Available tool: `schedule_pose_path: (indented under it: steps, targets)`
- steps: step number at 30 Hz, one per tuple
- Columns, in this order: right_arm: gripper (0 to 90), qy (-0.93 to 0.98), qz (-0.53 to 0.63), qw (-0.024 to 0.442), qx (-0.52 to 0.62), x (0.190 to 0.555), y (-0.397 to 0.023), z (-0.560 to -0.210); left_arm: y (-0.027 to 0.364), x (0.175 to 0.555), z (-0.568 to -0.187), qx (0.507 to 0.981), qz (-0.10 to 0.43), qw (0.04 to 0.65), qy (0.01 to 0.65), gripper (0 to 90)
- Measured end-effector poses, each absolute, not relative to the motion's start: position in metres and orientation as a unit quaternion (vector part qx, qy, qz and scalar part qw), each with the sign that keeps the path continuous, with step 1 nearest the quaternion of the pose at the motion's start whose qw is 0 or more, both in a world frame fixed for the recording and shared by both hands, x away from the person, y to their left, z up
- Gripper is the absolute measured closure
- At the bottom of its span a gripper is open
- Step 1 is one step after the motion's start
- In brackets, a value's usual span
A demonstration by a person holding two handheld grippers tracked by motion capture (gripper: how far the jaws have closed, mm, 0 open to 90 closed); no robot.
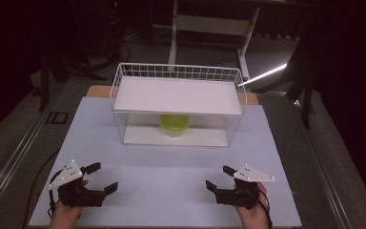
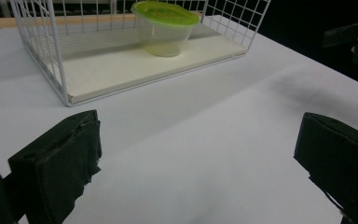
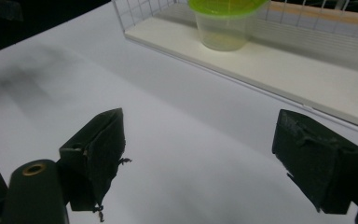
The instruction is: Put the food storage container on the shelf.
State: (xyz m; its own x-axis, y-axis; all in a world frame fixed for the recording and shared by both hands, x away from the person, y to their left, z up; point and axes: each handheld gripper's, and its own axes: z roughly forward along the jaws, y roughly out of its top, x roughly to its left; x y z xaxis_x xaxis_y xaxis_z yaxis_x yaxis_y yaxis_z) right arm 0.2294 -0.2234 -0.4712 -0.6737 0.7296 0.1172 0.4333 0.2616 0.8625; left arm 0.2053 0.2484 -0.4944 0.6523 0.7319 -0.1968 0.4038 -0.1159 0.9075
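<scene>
Lidded tub [image 1: 174,124], clear-bodied with a lime-green lid, standing upright on the lower board of a white wire rack [image 1: 119,90], under the rack's upper shelf [image 1: 177,95]. Straight ahead of both pairs of fingers and well apart from them, across a bare stretch of pale worktop [image 1: 167,176]. Reachable only through the rack's open near side, with little headroom between green lid and shelf. No long axis to speak of: round, wider at the lid than at the base, so graspable from any side that the opening allows.

Seen from the left gripper [image 1: 98,178], ahead and a little to the left of the mid-line between the fingers [image 2: 63,161]; from the right gripper [image 1: 221,178], likewise ahead and a little left of centre. Roughly midway between the two hands in the high view, neither clearly nearer; hard to call.

Left fingers spread wide, holding nothing, touching nothing, hanging just over the worktop. Right fingers [image 3: 95,151] spread just as wide, empty too, close above the worktop.

Probably a reach still to begin: forward and low, fingers kept level to slip in under the shelf and either side of the tub's body. Likely snags: wire frame at the front edge, shelf above, and the tub's tapering wall slipping under a squeeze.
</scene>
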Motion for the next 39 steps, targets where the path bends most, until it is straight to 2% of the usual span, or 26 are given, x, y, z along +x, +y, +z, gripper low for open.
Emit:
schedule_pose_path:
  steps: [14,22,39]
  targets:
    - [16.9,0.779,0.479,0.165,0.370,0.234,-0.238,-0.487,0.251,0.206,-0.495,0.722,0.154,0.553,0.387,1.5]
    - [16.4,0.767,0.505,0.154,0.364,0.238,-0.240,-0.489,0.254,0.206,-0.494,0.709,0.147,0.573,0.384,1.5]
    - [16.9,0.774,0.498,0.127,0.370,0.247,-0.236,-0.501,0.254,0.206,-0.496,0.712,0.155,0.567,0.384,1.5]
